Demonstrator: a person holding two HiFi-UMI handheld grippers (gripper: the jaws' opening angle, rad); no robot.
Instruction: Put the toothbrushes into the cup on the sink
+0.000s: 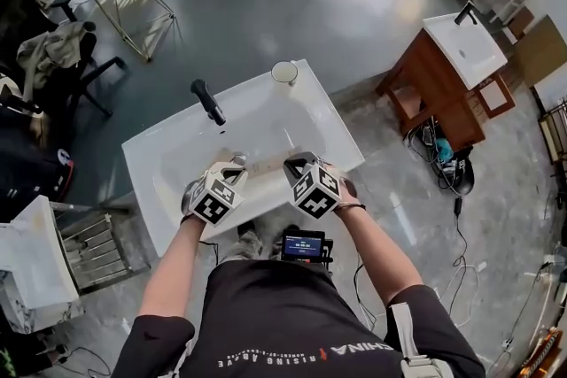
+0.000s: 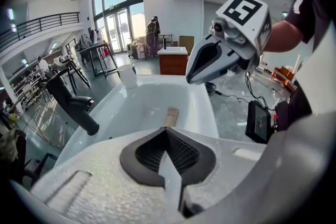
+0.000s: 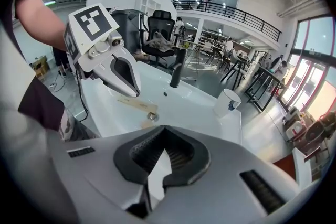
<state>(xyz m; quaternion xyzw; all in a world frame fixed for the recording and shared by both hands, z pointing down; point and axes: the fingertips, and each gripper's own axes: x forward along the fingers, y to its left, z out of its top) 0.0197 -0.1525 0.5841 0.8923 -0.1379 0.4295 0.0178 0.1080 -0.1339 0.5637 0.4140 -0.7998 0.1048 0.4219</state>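
Jaws on left gripper (image 2: 167, 136) and right gripper (image 3: 165, 132) sit pressed together, empty; we count 0 toothbrushes (image 3: 137, 105) in the cup (image 1: 284, 73), all lying in the sink (image 1: 151, 157) basin.

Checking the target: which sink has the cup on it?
The wide white sink in front of the person; the cup stands on its far rim. The small sink on the wooden cabinet shows none.
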